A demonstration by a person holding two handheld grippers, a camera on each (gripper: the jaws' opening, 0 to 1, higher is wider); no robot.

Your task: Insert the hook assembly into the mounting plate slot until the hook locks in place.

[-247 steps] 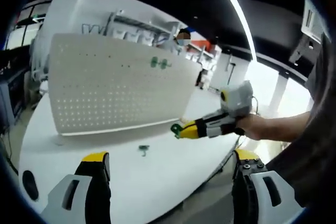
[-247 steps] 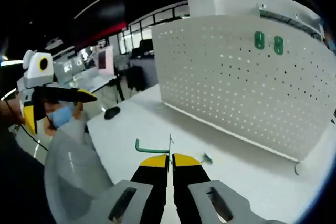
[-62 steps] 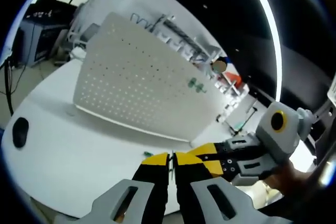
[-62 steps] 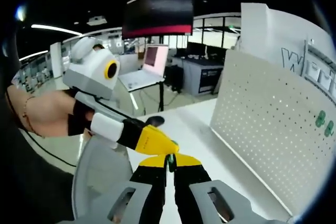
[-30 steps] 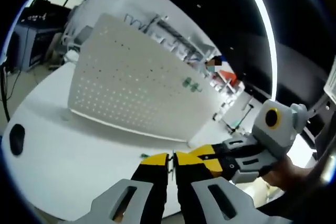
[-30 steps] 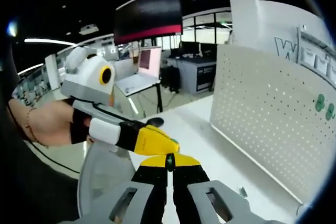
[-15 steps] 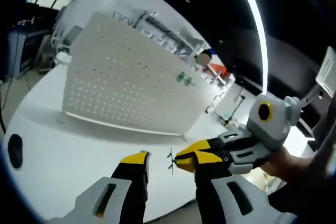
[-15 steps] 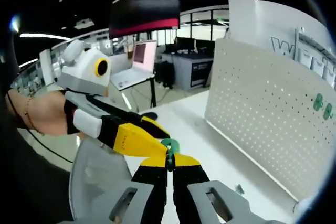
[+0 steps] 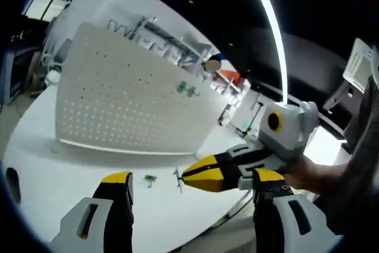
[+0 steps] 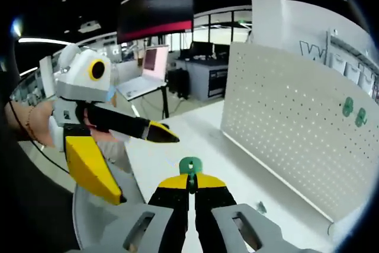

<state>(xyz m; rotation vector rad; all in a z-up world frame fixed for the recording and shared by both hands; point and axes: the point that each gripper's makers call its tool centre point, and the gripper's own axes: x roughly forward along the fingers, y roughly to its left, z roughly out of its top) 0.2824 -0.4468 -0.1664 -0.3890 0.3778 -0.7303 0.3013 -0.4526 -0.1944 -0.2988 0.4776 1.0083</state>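
My right gripper is shut on a small green hook assembly, whose round green head stands just above the jaw tips. In the left gripper view the right gripper reaches in from the right with the thin hook at its yellow tips. My left gripper is open wide, its jaws on either side of those tips and off the hook. The left gripper shows open at the left of the right gripper view. The white perforated mounting plate stands upright on the white table.
Two green hooks hang high on the plate. A small green piece lies on the table before it. A black mouse sits at the table's left edge. A laptop stands behind, and a hand holds the right gripper.
My left gripper, shut beside the right on the hook assembly a second ago, has opened and let go. The right gripper keeps the hook. Both views have swung slightly.
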